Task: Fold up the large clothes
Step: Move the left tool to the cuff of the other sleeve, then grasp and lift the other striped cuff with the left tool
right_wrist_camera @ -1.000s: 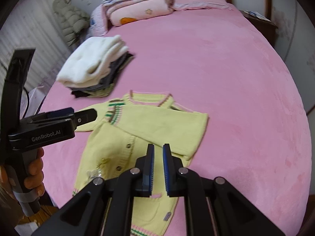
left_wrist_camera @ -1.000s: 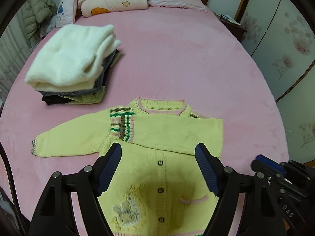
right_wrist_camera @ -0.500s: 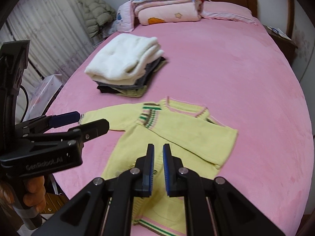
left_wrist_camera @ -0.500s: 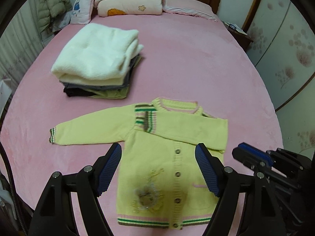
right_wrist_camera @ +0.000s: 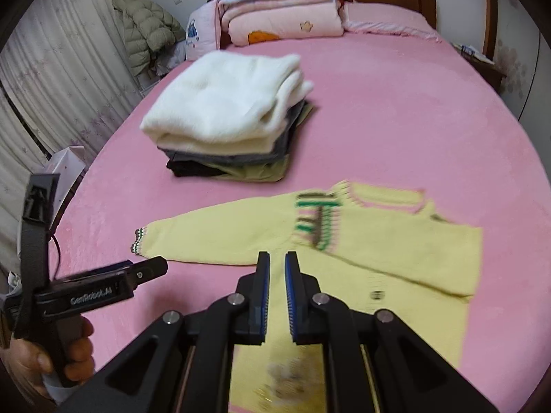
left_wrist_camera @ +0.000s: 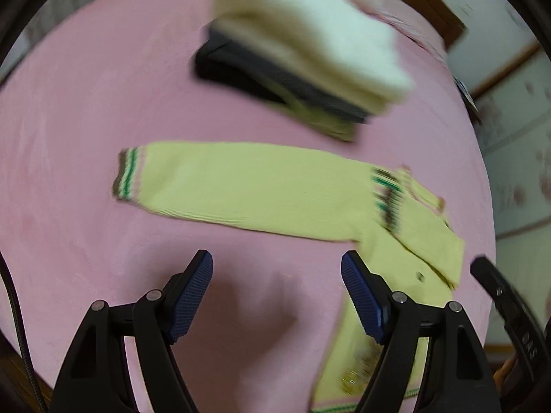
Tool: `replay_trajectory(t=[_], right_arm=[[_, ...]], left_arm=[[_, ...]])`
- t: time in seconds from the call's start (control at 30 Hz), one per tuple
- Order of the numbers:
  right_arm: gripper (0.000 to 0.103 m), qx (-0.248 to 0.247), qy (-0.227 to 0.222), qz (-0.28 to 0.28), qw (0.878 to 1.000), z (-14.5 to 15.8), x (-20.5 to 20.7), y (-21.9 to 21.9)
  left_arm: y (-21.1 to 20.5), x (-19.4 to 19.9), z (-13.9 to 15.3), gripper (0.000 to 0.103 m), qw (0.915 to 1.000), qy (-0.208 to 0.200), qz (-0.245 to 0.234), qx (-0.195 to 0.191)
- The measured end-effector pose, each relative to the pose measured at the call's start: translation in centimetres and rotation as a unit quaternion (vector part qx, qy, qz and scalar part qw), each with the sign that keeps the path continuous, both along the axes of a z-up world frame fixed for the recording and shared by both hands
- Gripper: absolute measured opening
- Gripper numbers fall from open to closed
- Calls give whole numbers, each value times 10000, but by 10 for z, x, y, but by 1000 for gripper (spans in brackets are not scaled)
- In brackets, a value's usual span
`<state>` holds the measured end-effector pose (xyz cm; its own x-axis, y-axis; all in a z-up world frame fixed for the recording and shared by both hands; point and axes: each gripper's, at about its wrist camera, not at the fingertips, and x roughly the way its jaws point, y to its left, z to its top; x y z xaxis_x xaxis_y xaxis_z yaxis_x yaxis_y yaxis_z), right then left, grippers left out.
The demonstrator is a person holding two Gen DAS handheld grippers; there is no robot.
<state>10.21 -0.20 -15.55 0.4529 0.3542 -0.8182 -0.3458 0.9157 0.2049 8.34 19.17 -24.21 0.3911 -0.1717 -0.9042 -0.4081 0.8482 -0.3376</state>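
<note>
A small yellow knit cardigan (right_wrist_camera: 378, 251) with green and brown stripes lies flat on the pink bed (right_wrist_camera: 413, 120). Its right sleeve is folded across the chest; its left sleeve (left_wrist_camera: 248, 189) stretches out to the left. My left gripper (left_wrist_camera: 277, 292) is open and empty, hovering over bare bedspread just in front of that sleeve; it also shows in the right wrist view (right_wrist_camera: 144, 272). My right gripper (right_wrist_camera: 276, 296) has its jaws nearly together with nothing between them, above the cardigan's front.
A stack of folded clothes (right_wrist_camera: 230, 120) topped by a white sweater sits behind the cardigan, also in the left wrist view (left_wrist_camera: 303, 44). Folded quilts and pillows (right_wrist_camera: 282, 10) lie at the headboard. Curtains and a box stand left of the bed.
My left gripper has swung left from over the cardigan's body to face the outstretched sleeve. The right gripper has shifted left and closer. Both views are blurred by motion.
</note>
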Motion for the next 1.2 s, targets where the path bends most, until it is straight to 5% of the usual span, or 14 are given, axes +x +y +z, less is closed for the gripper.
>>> replay_trajectory(t=[0.27, 0.53, 0.6, 0.67, 0.77, 0.97, 1.2], right_arm=[[9, -62, 333, 300, 9990, -48, 12, 66], [9, -149, 485, 370, 9980, -66, 20, 83], [9, -126, 519, 338, 9980, -68, 21, 83], [9, -110, 532, 294, 9981, -68, 20, 80], [9, -88, 603, 215, 9979, -71, 20, 75], [9, 1, 651, -53, 9979, -68, 21, 49], [9, 75, 623, -762, 9951, -63, 29, -19]], left_arm=[[81, -6, -78, 76, 9910, 43, 1103, -752], [102, -1, -102, 75, 9825, -201, 1491, -1100], [105, 2, -102, 58, 9824, -249, 1541, -1024], [107, 10, -101, 8, 9831, -234, 1542, -963], [109, 15, -85, 7, 9874, -247, 1422, -651], [42, 39, -4, 7, 9939, -994, 182, 435], [-63, 82, 48, 7, 9798, -1707, -977, 362]])
